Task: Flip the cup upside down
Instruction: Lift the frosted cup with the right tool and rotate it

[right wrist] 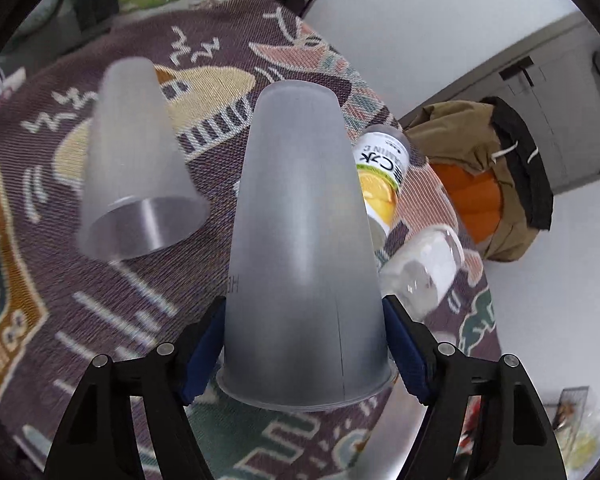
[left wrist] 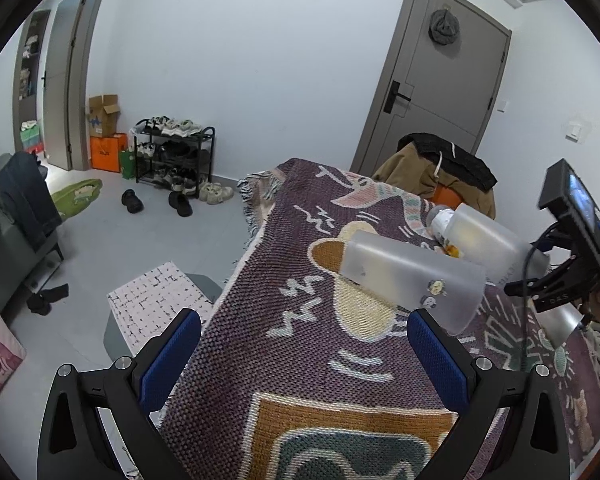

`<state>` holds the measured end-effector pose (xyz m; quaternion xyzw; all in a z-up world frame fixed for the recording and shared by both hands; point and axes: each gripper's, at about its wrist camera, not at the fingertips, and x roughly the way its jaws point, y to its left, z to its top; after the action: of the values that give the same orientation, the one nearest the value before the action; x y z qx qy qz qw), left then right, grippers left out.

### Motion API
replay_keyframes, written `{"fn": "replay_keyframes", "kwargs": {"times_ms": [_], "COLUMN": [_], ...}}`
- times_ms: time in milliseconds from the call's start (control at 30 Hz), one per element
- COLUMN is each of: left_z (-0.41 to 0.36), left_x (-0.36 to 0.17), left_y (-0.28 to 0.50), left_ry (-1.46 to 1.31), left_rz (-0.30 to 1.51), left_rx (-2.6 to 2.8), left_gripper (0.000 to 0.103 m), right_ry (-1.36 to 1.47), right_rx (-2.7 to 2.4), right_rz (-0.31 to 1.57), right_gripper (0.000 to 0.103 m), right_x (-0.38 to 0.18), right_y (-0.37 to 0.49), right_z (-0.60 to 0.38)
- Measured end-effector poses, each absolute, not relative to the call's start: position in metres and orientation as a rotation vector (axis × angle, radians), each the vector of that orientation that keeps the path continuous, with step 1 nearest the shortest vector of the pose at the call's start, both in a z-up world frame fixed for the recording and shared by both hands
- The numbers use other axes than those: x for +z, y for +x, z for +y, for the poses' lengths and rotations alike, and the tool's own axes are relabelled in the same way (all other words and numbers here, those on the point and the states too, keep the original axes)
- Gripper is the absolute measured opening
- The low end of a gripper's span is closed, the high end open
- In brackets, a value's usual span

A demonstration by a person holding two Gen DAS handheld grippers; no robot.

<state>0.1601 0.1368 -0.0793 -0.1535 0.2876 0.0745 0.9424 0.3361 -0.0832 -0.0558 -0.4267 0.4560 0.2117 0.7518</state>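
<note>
My right gripper [right wrist: 304,344] is shut on a frosted plastic cup [right wrist: 304,240], gripped near its rim, base pointing away from the camera. The cup is held above the patterned cloth. A second frosted cup [right wrist: 136,160] lies tilted to its left, open mouth toward the camera. In the left wrist view the nearer cup [left wrist: 412,276] bears small stickers and the other cup [left wrist: 488,236] is behind it, by the right gripper's body [left wrist: 572,240]. My left gripper [left wrist: 304,344] is open and empty above the cloth, short of the nearer cup.
A woven patterned cloth [left wrist: 300,360] covers the table. A drink bottle with an orange label [right wrist: 382,172] and a clear bottle [right wrist: 424,268] lie behind the held cup. A chair with a brown jacket [left wrist: 440,176] stands beyond. A white stool [left wrist: 156,304] is left of the table.
</note>
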Motion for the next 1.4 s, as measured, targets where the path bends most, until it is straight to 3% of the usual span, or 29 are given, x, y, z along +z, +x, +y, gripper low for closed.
{"fn": "replay_keyframes", "kwargs": {"times_ms": [367,800,1400], "left_z": [0.103,0.081,0.076], "left_x": [-0.067,-0.054,-0.065], "left_y": [0.143,0.118,0.101], "left_ry": [-0.297,-0.291,-0.257], "left_rz": [0.555,0.54,0.607], "left_rx": [0.051,0.008,-0.015], "left_gripper": [0.103,0.103,0.103], "right_ry": [-0.663,-0.306,0.177], "right_rx": [0.489,0.521,0.532], "right_rz": [0.998,1.005,1.052], "right_gripper": [0.076,0.076,0.076], "right_x": [-0.002,0.011,-0.045], "right_y": [0.284,0.215,0.162], "right_z": [-0.134,-0.185,-0.228]}}
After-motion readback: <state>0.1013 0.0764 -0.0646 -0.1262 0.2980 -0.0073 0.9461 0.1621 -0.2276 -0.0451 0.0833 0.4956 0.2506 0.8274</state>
